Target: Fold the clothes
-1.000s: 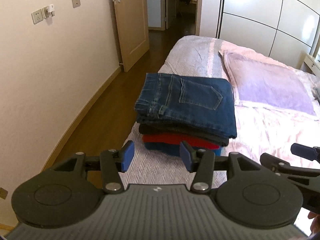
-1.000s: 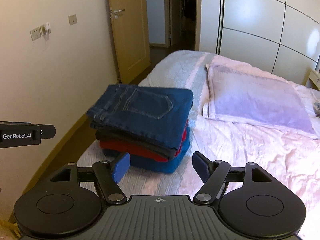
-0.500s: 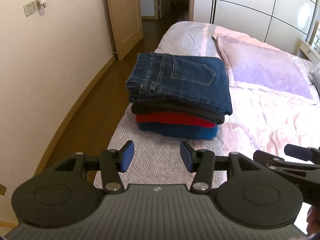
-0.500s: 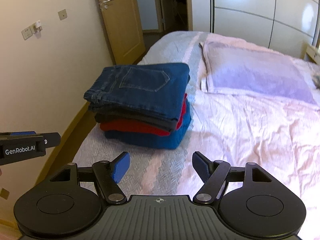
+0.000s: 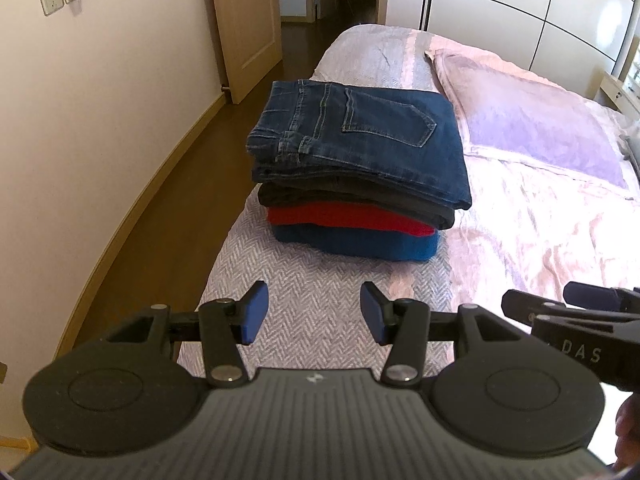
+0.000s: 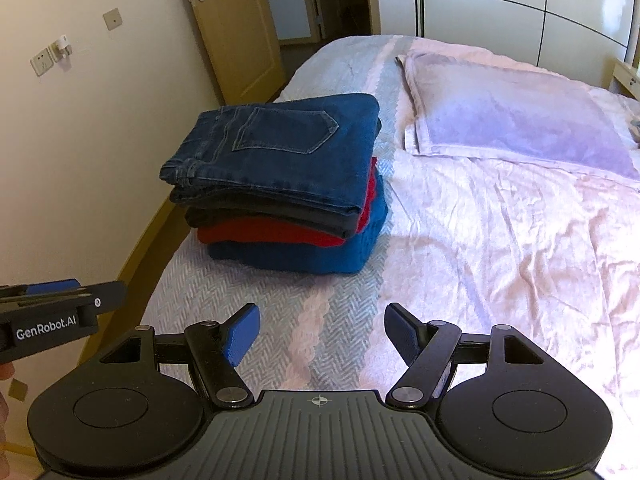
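Four folded garments, jeans [image 5: 372, 136] on top, sit stacked near the left edge of the bed [image 5: 540, 216]. Both the left gripper [image 5: 314, 312] and right gripper [image 6: 320, 334] hover empty, jaws wide, short of the stack; folding looks finished, with no loose garment in view to pick next.

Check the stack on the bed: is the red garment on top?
No, the folded jeans top the stack, with the red garment two layers lower.

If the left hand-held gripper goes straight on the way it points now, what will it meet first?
Most likely the bedspread, the grey herringbone part just short of the stack of folded clothes. The left hand-held gripper is open, empty and tilted downward. Depth is unclear, so it might reach the stack's bottom blue garment instead.
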Motion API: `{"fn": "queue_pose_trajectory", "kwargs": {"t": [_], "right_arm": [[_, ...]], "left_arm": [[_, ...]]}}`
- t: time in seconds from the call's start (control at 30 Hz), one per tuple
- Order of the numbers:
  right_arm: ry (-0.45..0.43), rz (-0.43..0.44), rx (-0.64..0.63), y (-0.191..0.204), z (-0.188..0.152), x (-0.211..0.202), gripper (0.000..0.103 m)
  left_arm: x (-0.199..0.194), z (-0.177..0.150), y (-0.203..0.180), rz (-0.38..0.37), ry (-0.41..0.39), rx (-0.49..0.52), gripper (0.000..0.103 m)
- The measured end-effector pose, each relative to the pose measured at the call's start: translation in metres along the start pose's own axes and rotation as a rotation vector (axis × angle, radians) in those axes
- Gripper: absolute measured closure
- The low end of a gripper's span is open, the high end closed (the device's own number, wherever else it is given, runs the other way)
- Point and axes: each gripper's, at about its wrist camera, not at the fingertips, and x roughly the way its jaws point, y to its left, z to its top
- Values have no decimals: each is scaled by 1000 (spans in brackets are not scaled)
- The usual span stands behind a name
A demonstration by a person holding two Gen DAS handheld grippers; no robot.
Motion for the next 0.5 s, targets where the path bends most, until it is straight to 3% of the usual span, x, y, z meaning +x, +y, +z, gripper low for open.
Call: {"fn": "queue_pose_trajectory", "kwargs": {"t": [0.5], "right_arm": [[57, 5, 4, -2, 11, 32, 31]], "left_arm": [[31, 10, 2, -1, 44, -12, 56]]}}
